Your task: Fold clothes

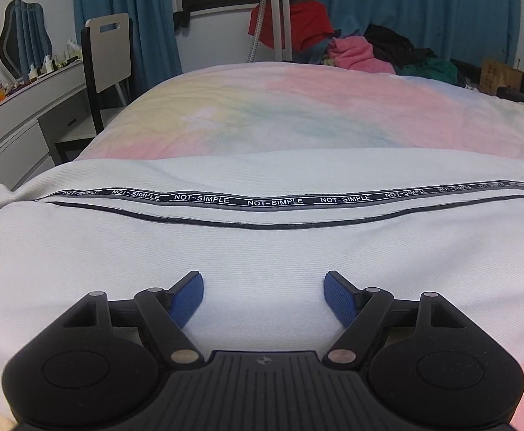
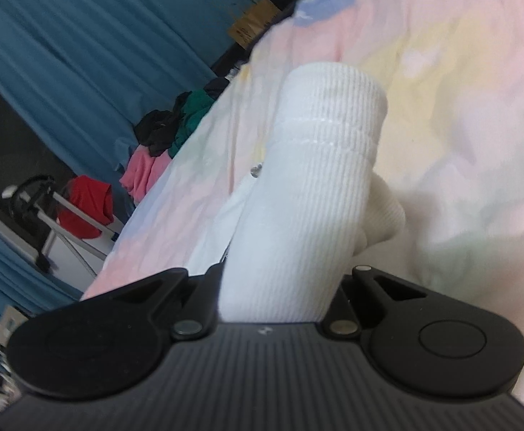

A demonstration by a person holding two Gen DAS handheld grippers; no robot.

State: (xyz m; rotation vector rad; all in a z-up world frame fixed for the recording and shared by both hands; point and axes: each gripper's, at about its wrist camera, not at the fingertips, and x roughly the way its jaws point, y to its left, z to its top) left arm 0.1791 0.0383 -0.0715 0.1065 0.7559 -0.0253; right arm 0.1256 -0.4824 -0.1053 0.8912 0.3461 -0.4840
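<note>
A white ribbed garment [image 1: 262, 251] with a black "NOT-SIMPLE" tape stripe [image 1: 272, 201] lies flat across the near end of the bed. My left gripper [image 1: 263, 292] is open just above it, with the blue pads [image 1: 186, 298] apart and nothing between them. In the right wrist view my right gripper [image 2: 283, 287] is shut on a ribbed white cuff end of the garment [image 2: 316, 179], which sticks up between the fingers and hides their tips. That view is tilted and blurred.
The bed has a pastel tie-dye cover [image 1: 280, 107]. A heap of red, pink, black and green clothes [image 1: 351, 50] lies at its far end beside a tripod [image 1: 280, 10]. A desk [image 1: 21, 107] and chair [image 1: 107, 57] stand left. Blue curtains [image 1: 405, 7] hang behind.
</note>
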